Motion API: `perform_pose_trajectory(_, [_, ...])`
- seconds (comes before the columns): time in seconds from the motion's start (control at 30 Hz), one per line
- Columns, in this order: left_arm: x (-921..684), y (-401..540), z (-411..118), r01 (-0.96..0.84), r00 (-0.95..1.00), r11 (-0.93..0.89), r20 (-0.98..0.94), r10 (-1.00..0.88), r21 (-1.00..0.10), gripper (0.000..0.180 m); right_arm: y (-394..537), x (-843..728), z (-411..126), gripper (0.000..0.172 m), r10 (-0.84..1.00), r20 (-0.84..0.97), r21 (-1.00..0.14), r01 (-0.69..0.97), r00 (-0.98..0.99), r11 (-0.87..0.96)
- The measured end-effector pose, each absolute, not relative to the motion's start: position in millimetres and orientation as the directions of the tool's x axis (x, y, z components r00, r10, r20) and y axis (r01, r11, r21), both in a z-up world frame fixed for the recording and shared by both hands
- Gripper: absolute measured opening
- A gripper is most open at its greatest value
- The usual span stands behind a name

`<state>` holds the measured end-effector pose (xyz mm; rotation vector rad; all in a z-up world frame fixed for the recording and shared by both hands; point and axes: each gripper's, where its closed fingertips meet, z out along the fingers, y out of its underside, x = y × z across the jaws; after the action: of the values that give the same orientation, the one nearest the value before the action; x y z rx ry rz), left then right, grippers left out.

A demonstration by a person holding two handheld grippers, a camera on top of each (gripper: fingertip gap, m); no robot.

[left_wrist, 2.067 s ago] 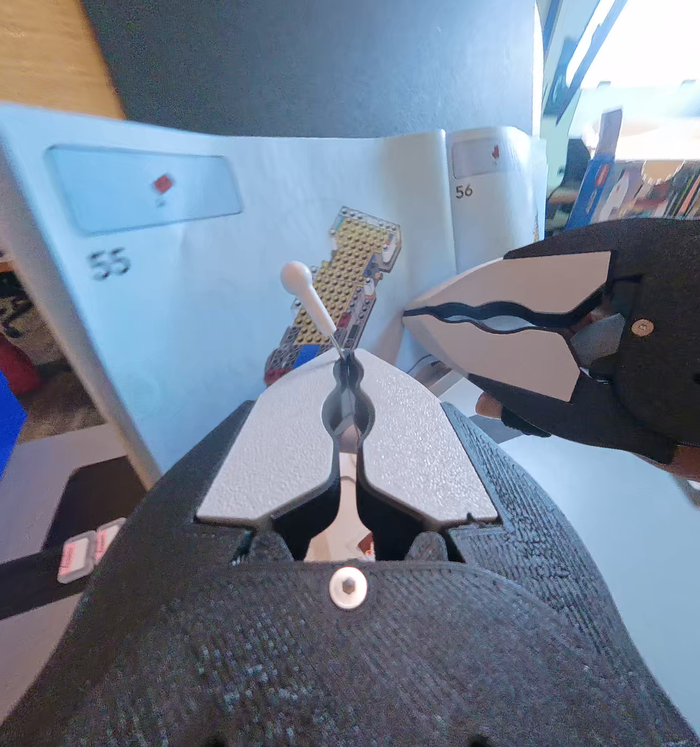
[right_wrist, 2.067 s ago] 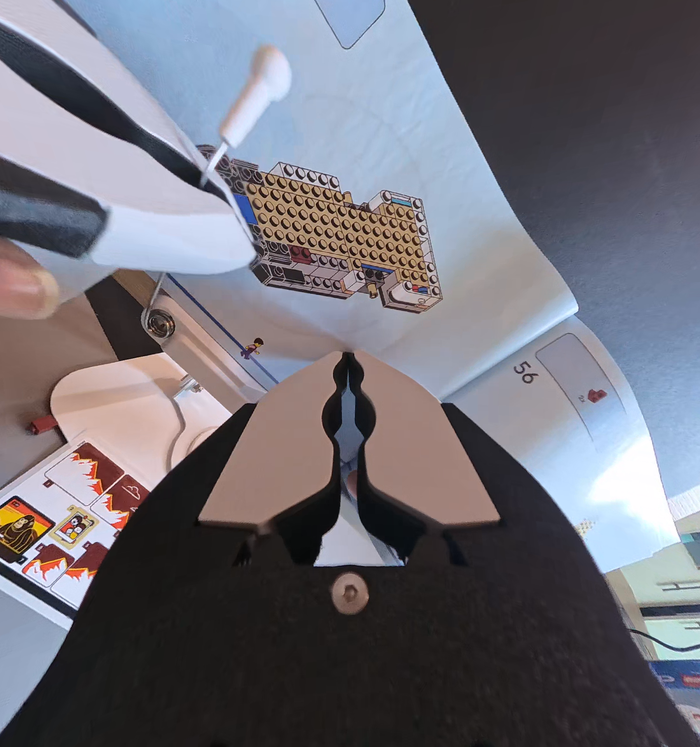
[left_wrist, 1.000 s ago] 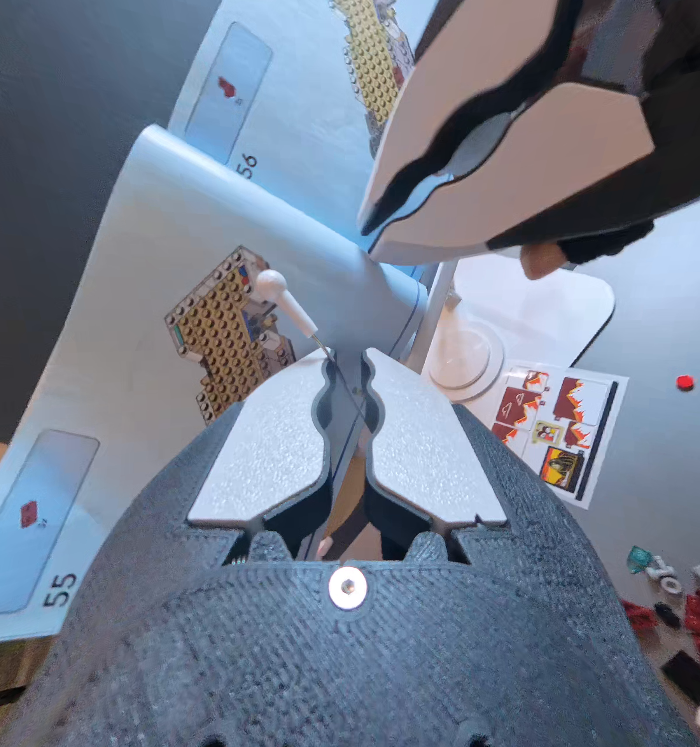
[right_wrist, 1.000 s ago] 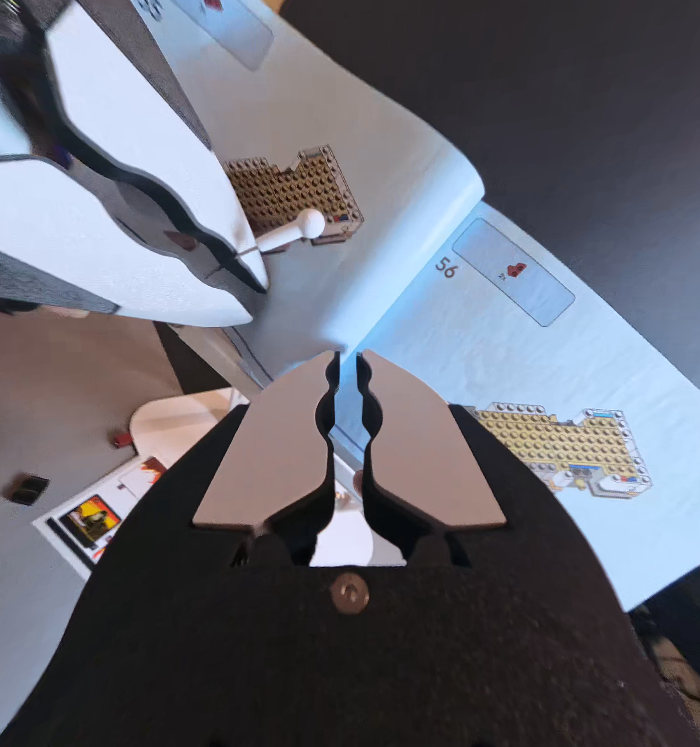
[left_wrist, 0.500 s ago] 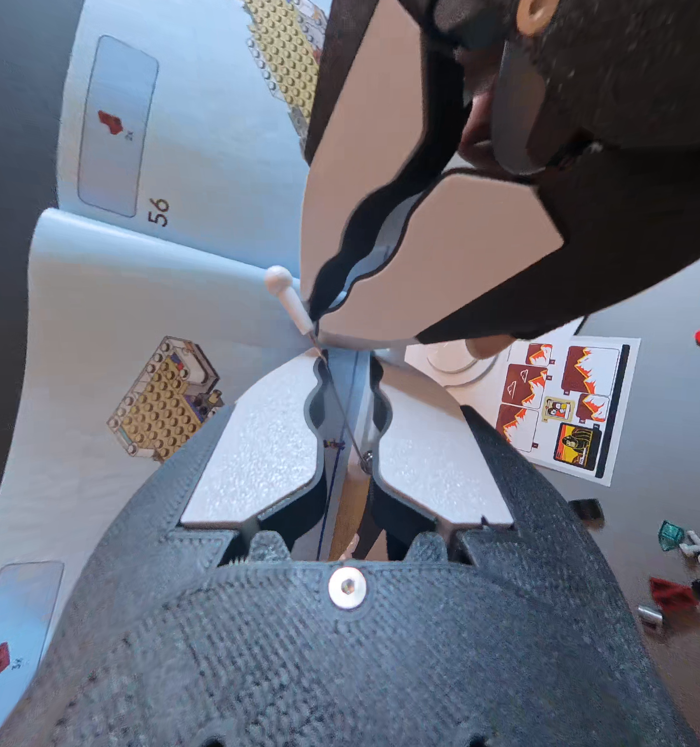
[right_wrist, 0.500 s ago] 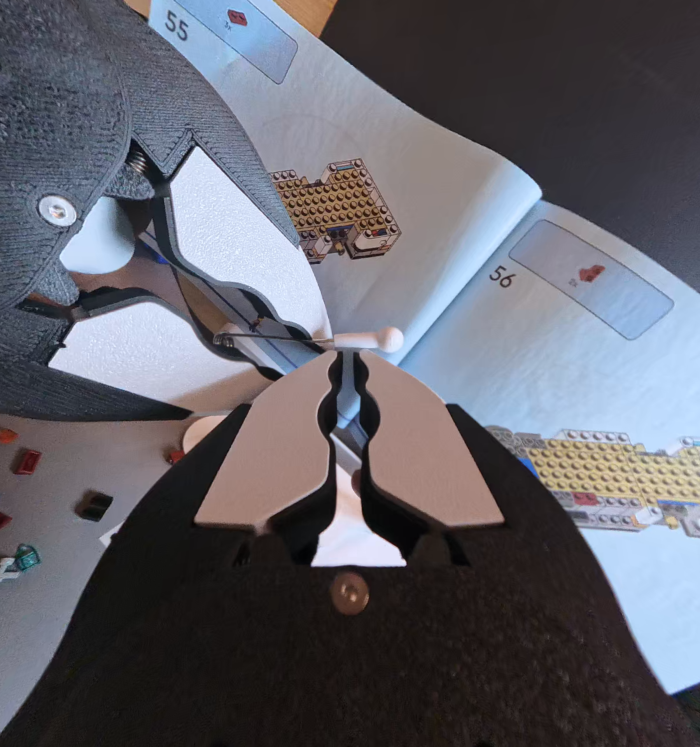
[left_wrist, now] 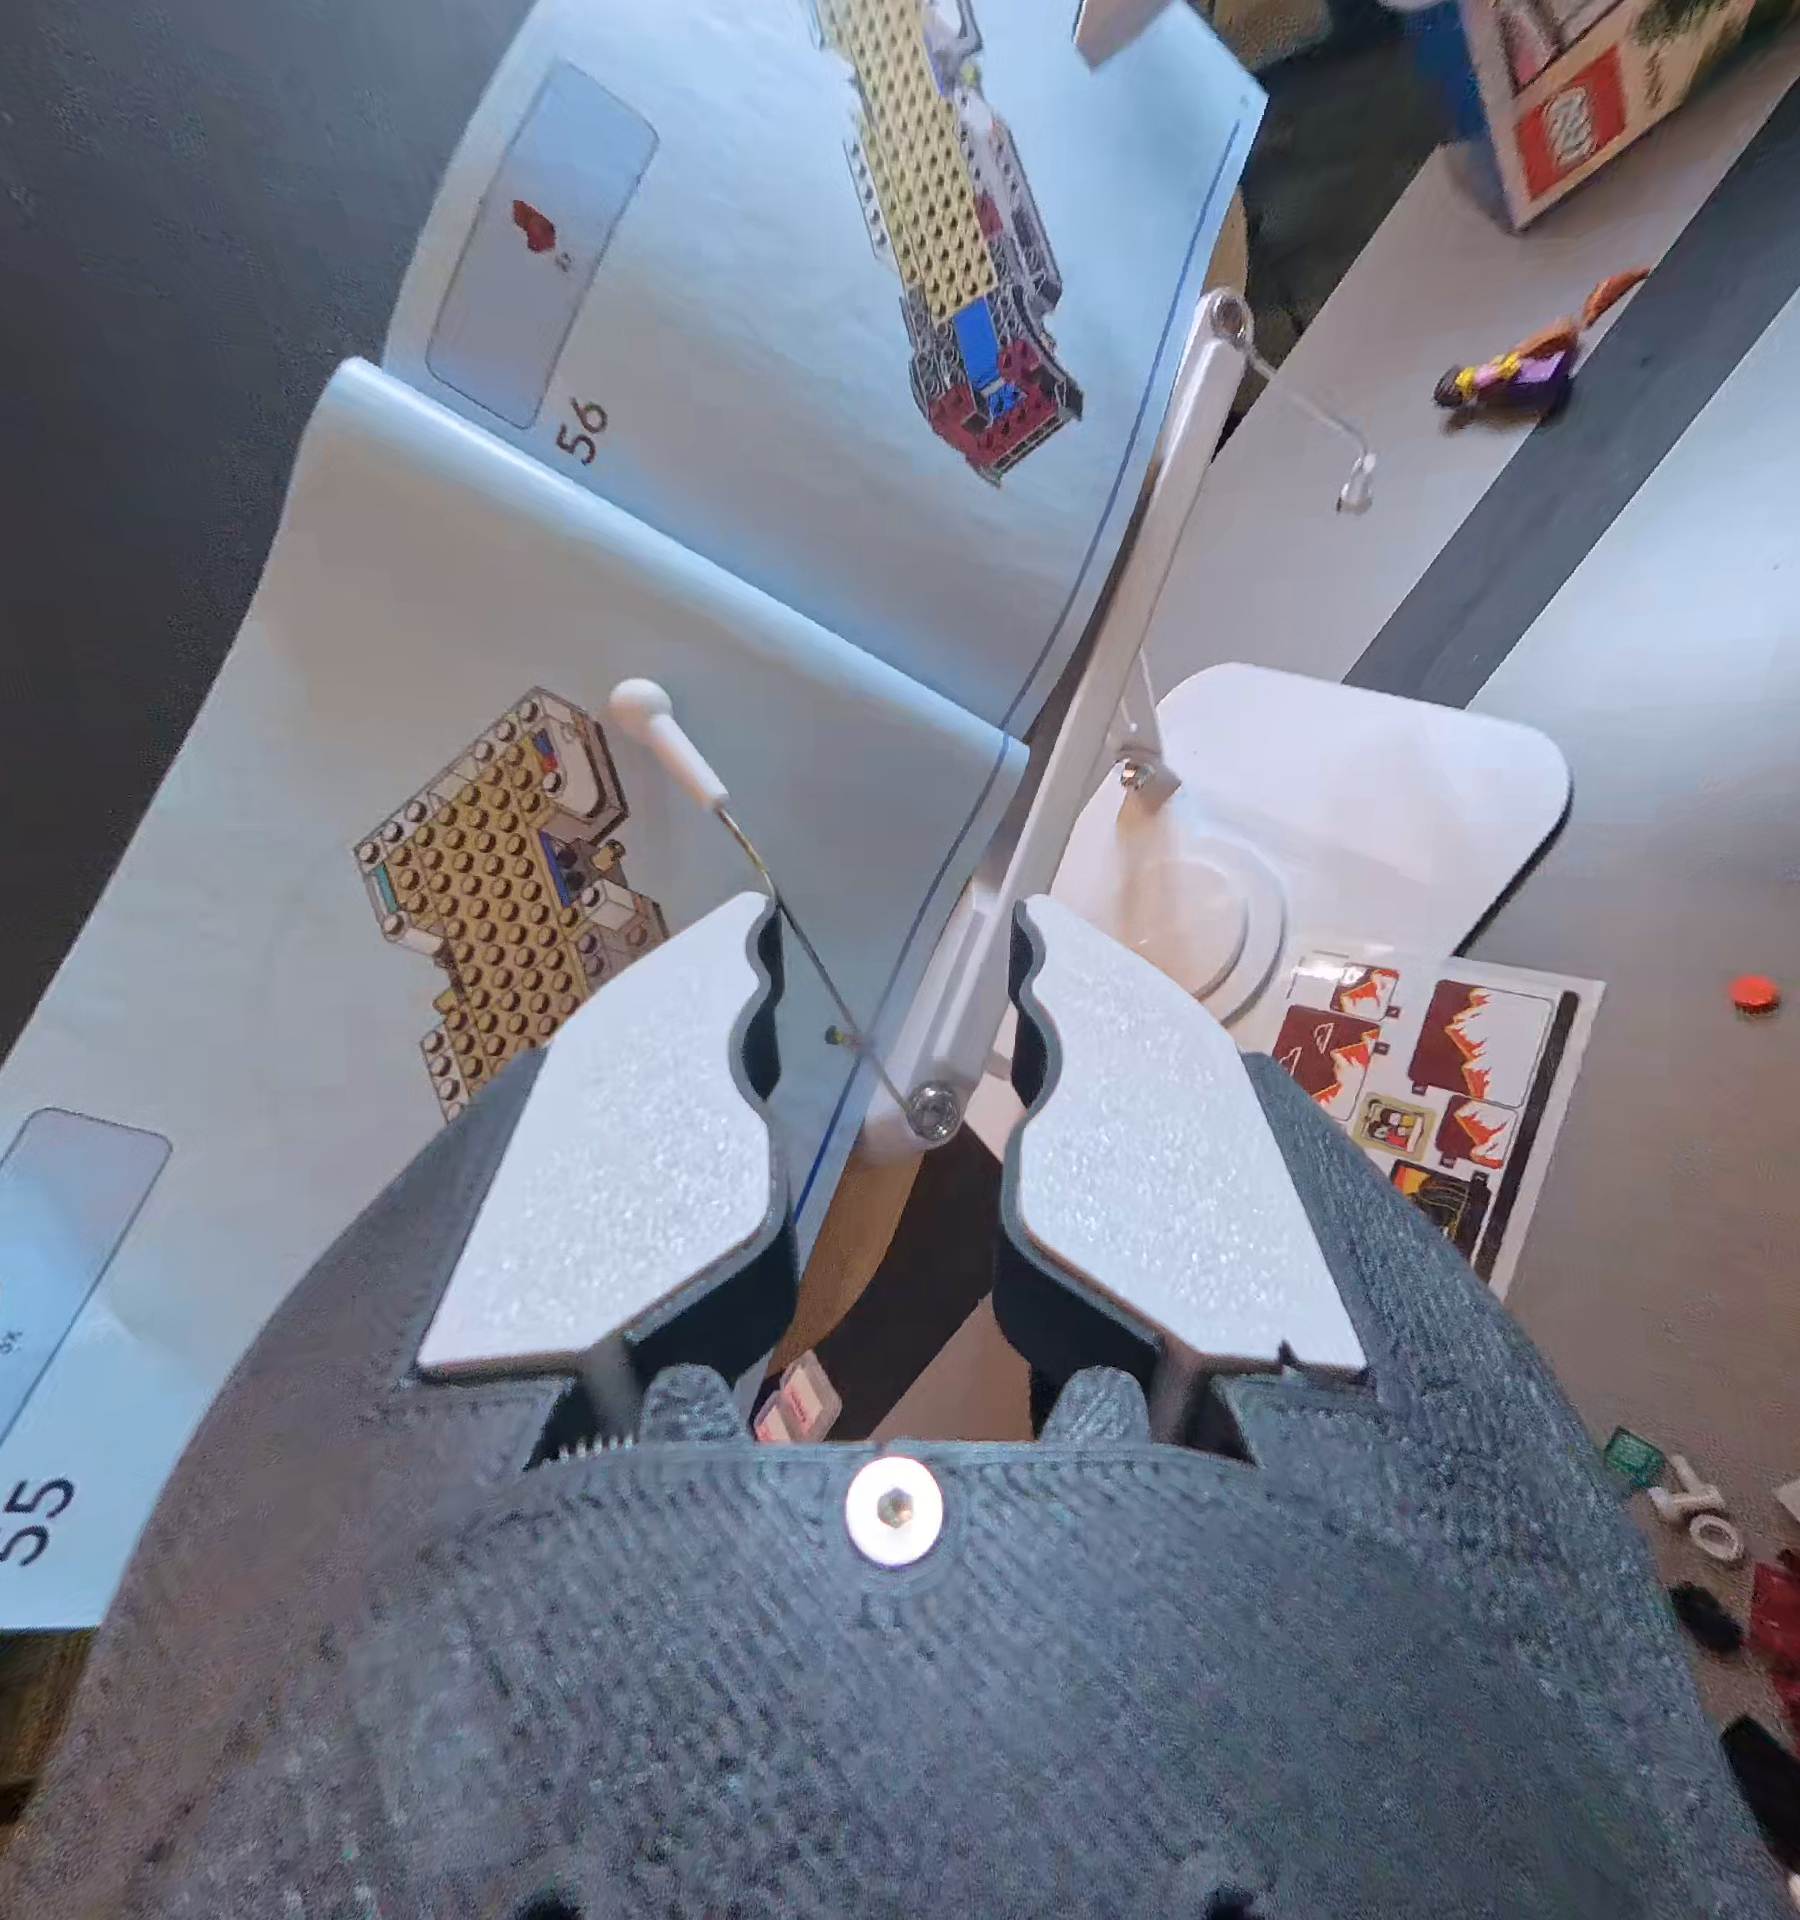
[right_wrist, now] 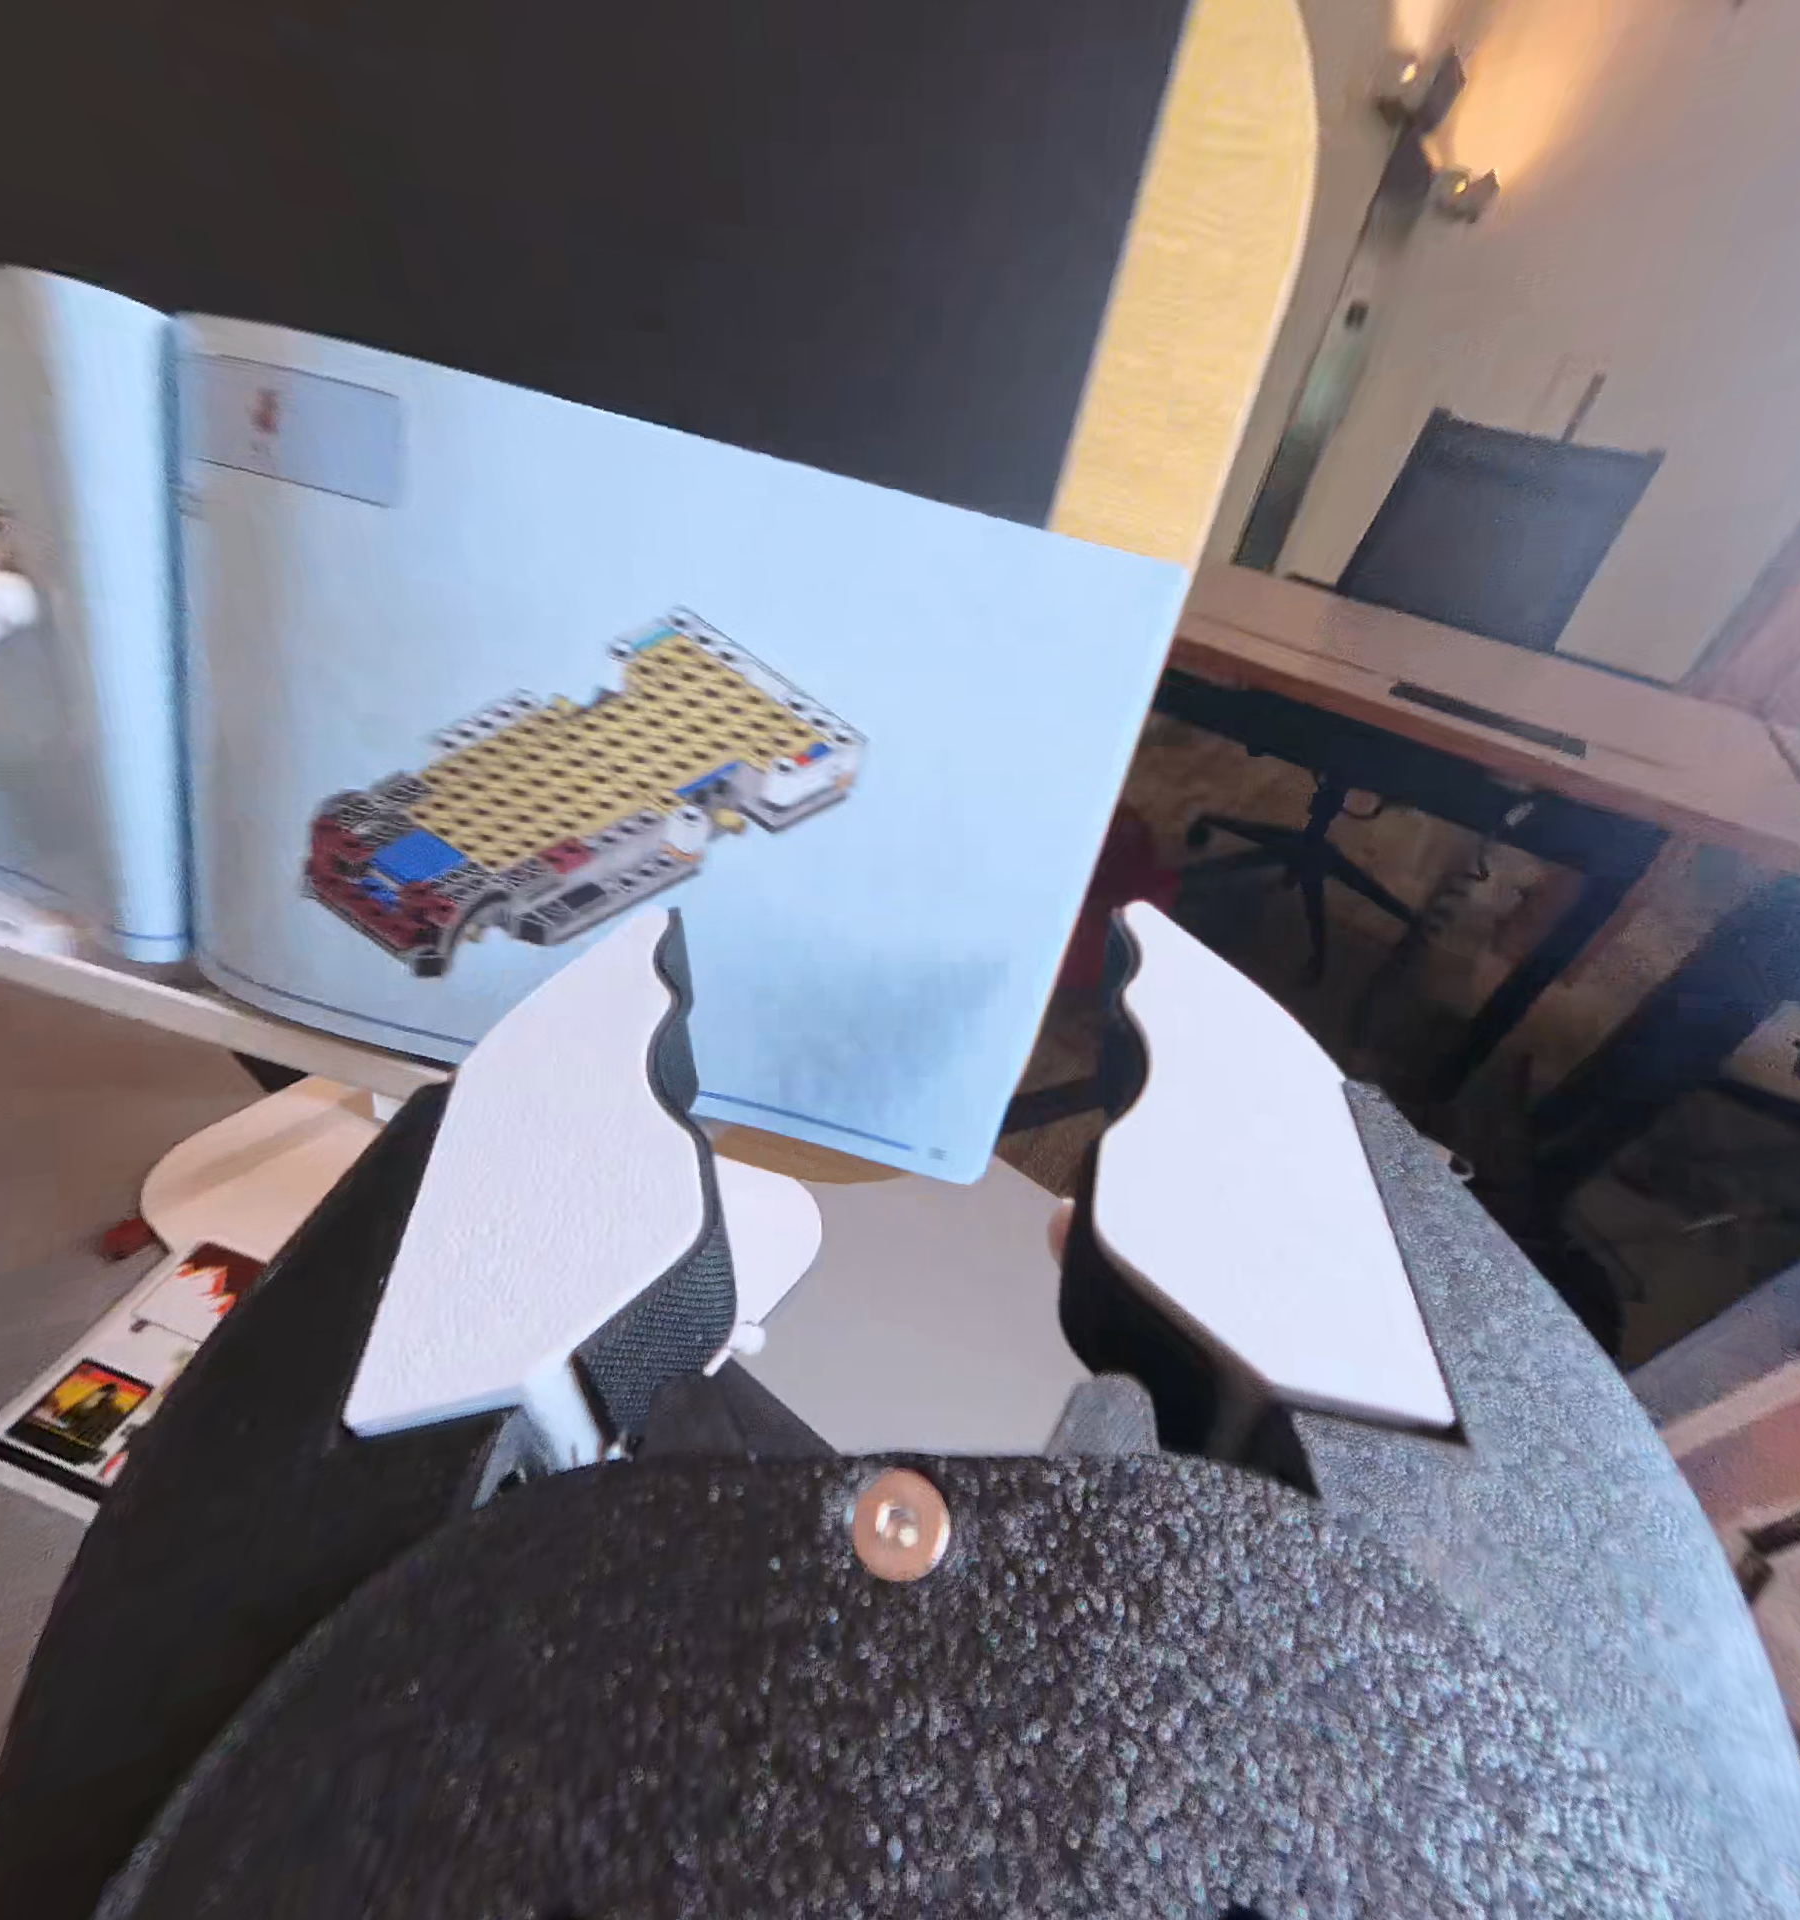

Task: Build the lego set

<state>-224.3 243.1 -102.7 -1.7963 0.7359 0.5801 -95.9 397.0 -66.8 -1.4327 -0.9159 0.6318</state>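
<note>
1. The left gripper (left_wrist: 894, 914) is held with its fingers apart, nothing clamped; the white-tipped wire page clip (left_wrist: 667, 750) of the white book stand (left_wrist: 1395, 758) passes beside its left fingertip.
2. The right gripper (right_wrist: 896, 925) is spread wide and bare before the open instruction booklet (right_wrist: 875, 644).

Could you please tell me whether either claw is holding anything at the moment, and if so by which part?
Neither holds anything: the left claw and the right claw both stand open.
</note>
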Motion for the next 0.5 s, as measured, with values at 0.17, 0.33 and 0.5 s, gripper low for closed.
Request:
perform_pose_trajectory(0.17, [-219,238,-105,-0.722,0.692,-0.231,-0.674,-0.259,-0.652,0.051,422,-111,-85,0.091,0.914,-0.041,-0.987,0.128,0.405,-0.101])
perform_pose_trajectory(0.33, [-221,242,-102,-0.705,0.708,-0.225,-0.651,-0.273,-0.672,0.041,409,-124,-88,0.071,0.967,-0.157,-0.975,0.125,0.198,-0.184])
perform_pose_trajectory(0.5, [-211,245,-105,-0.761,0.647,-0.193,-0.701,-0.298,-0.620,0.031,405,-118,-88,0.060,0.971,-0.167,-0.975,0.116,0.172,-0.188])
